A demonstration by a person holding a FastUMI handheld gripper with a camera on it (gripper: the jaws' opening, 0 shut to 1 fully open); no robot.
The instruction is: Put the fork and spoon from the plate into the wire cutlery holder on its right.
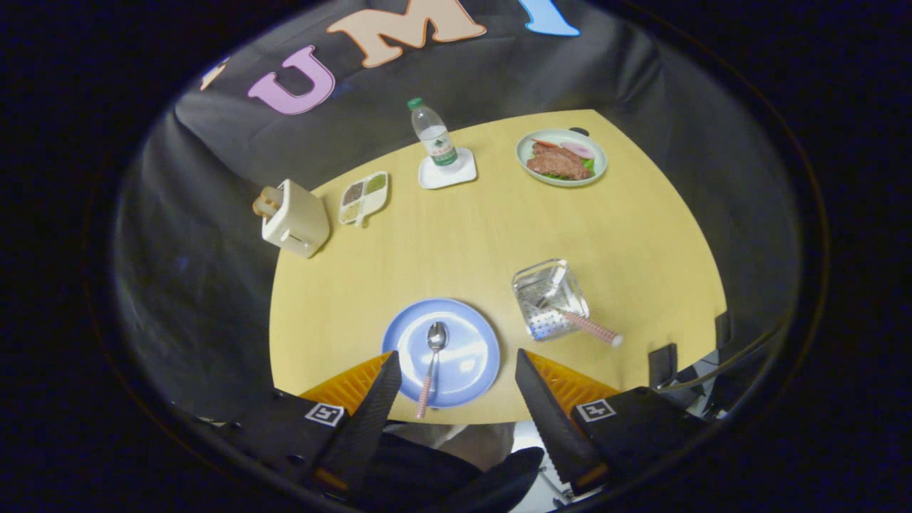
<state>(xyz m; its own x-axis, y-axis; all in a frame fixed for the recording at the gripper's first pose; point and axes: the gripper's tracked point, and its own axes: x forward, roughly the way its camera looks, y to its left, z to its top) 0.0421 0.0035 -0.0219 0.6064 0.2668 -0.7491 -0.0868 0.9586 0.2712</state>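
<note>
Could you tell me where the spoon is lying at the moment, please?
In the gripper view the spoon lies on the blue plate, between the open gripper fingers, left of the wire cutlery holder that already holds the fork.

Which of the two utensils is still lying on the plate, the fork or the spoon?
The spoon: it lies on the blue plate between the open gripper's fingers. The fork already leans in the wire cutlery holder.
</note>
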